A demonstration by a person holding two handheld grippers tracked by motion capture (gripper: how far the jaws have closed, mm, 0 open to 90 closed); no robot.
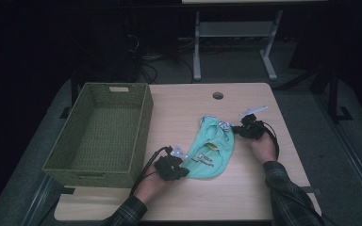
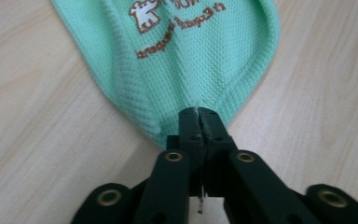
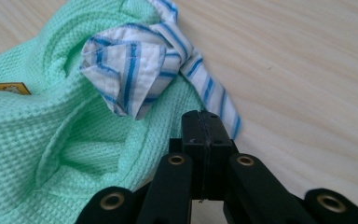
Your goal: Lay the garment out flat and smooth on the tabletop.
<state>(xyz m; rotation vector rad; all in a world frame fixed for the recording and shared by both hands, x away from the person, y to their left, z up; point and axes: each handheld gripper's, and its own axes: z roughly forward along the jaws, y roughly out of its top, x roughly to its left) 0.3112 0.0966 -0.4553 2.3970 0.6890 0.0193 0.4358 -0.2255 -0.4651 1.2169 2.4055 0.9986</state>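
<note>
Mint-green waffle garment [image 1: 211, 149] lies flat on desk [image 1: 245, 197], right of wicker basket [image 1: 99, 136]. Left tongs [image 1: 183, 170] clamped on its near hem, right tongs [image 1: 235, 130] pinching the striped-collar end.

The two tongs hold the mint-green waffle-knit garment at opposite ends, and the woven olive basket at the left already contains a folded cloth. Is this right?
Not quite: the high view shows the woven olive basket empty. The rest holds: left tongs and right tongs pinch the mint-green waffle-knit garment at opposite ends.

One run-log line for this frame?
left gripper: shut on bib hem | right gripper: shut on bib edge | bib: flat on table | basket: empty
</note>
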